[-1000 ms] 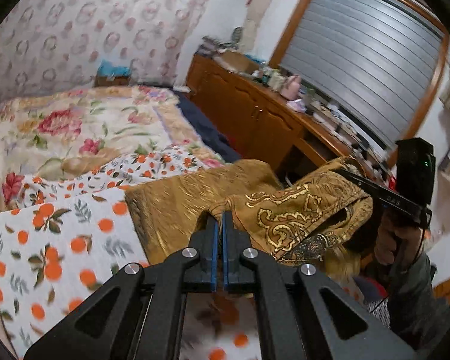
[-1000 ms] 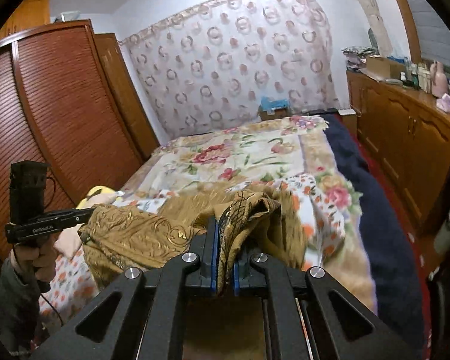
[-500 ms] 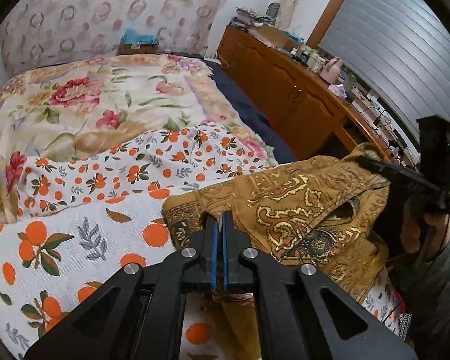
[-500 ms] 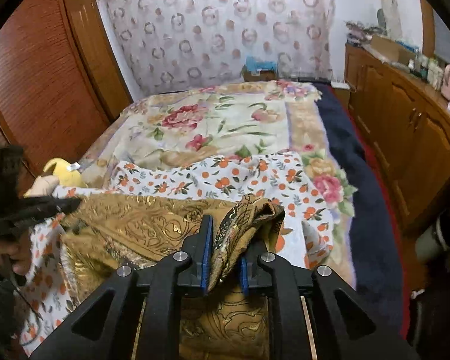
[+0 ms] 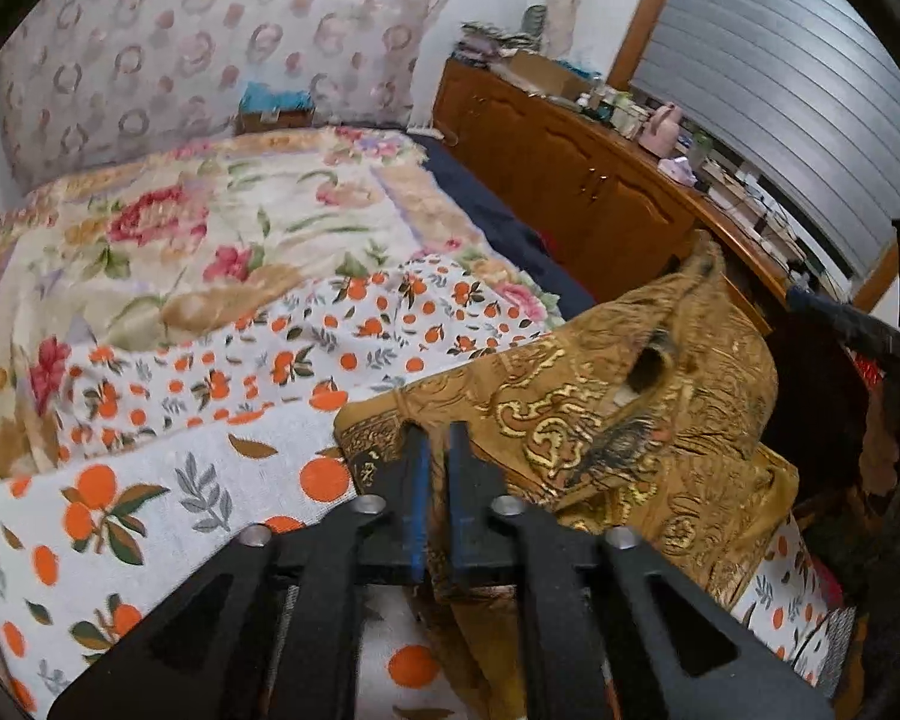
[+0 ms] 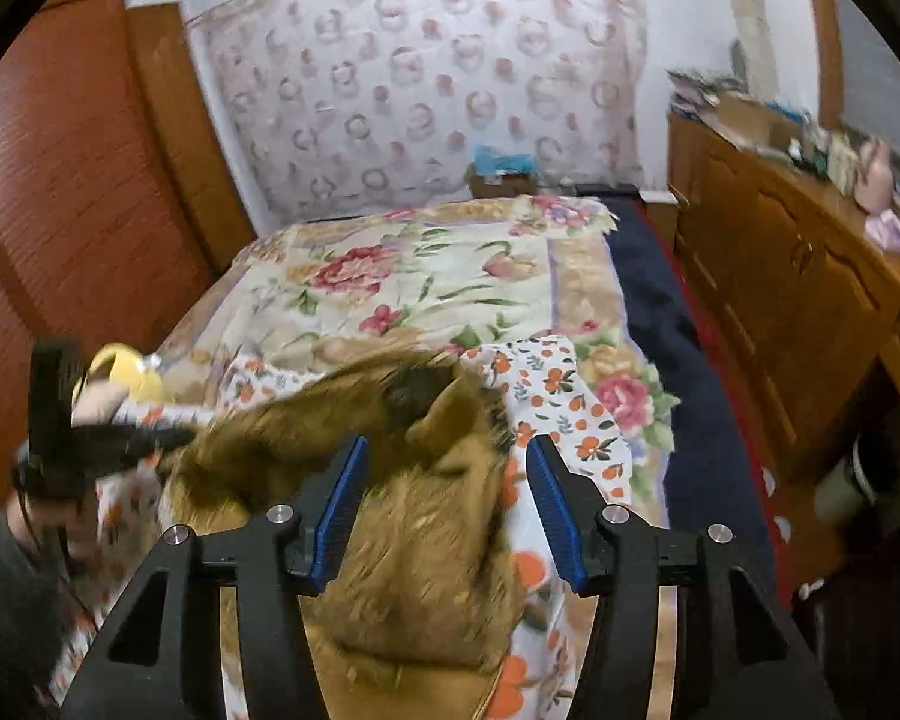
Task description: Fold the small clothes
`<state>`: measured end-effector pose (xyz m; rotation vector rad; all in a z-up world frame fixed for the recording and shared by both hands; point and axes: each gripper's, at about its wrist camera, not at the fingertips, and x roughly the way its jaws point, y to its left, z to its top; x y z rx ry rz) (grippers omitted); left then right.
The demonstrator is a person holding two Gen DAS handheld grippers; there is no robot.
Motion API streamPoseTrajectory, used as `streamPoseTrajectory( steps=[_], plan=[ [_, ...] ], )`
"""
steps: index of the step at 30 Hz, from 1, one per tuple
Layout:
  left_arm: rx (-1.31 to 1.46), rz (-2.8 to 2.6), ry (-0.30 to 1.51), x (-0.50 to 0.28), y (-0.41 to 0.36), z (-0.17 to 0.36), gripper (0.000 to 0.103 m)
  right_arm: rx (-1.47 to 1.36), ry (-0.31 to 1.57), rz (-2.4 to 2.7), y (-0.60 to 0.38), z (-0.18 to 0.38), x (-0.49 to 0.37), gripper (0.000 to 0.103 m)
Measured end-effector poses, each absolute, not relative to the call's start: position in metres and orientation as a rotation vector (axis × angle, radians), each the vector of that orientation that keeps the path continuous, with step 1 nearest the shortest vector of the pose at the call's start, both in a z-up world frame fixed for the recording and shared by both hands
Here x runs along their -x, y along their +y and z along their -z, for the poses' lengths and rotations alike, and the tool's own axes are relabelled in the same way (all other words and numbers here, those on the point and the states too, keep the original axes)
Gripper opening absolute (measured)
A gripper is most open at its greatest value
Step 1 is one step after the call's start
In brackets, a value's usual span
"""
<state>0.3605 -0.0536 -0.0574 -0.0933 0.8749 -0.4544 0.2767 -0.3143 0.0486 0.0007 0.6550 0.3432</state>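
Note:
A small gold-brown patterned garment [image 5: 618, 420] lies bunched on the orange-print cloth [image 5: 150, 492] on the bed. My left gripper [image 5: 435, 450] is shut on the garment's near edge. In the right wrist view the garment [image 6: 414, 516] is blurred and lies between and below the blue pads of my right gripper [image 6: 447, 456], which is open and holds nothing. The left gripper [image 6: 120, 438] shows at that view's left edge, against the garment's left end. The right gripper's body [image 5: 858, 330] shows dark at the left view's right edge.
The bed has a floral blanket [image 6: 438, 276] and a dark blue sheet [image 6: 660, 312] along its right side. A wooden cabinet [image 5: 582, 180] with clutter on top runs along the right. A wooden wardrobe [image 6: 72, 180] stands left. A yellow toy [image 6: 120, 369] lies by the bed's left edge.
My right gripper has opened and let go of the garment, which has dropped onto the bed. The left gripper stays shut on its edge and has lowered toward the orange-print cloth.

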Motion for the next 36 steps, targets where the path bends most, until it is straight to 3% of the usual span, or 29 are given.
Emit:
streamPoseTrajectory(
  steps=[2, 3, 4, 5, 12, 19, 21, 22, 23, 31, 36],
  plan=[
    [0.073, 0.454, 0.828, -0.35, -0.051, 0.047, 0.059, 0.056, 0.649, -0.373, -0.298, -0.039, -0.255, 0.056],
    [0.066, 0.452, 0.812, -0.346, -0.05, 0.043, 0.067, 0.086, 0.653, -0.391, -0.29, -0.032, -0.245, 0.056],
    [0.061, 0.453, 0.798, -0.341, -0.049, 0.039, 0.085, 0.107, 0.666, -0.416, -0.283, -0.024, -0.235, 0.056],
    [0.059, 0.457, 0.781, -0.335, -0.046, 0.035, 0.089, 0.12, 0.681, -0.437, -0.277, -0.016, -0.226, 0.056],
    [0.049, 0.48, 0.782, -0.311, -0.042, 0.035, 0.089, 0.21, 0.804, -0.536, -0.242, 0.034, -0.182, 0.053],
    [0.05, 0.479, 0.807, -0.301, -0.038, 0.045, 0.089, 0.266, 0.851, -0.529, -0.239, 0.051, -0.195, 0.053],
    [0.05, 0.476, 0.816, -0.299, -0.037, 0.048, 0.089, 0.327, 0.828, -0.511, -0.231, 0.057, -0.193, 0.046],
    [0.05, 0.473, 0.819, -0.299, -0.037, 0.05, 0.089, 0.345, 0.811, -0.535, -0.23, 0.062, -0.188, 0.035],
    [0.052, 0.471, 0.82, -0.299, -0.035, 0.051, 0.089, 0.343, 0.812, -0.577, -0.23, 0.062, -0.186, 0.011],
    [0.058, 0.462, 0.832, -0.301, -0.034, 0.056, 0.089, 0.293, 0.782, -0.537, -0.245, 0.056, -0.194, 0.005],
    [0.057, 0.462, 0.834, -0.303, -0.032, 0.058, 0.089, 0.254, 0.663, -0.484, -0.259, 0.014, -0.202, 0.005]
  ],
)
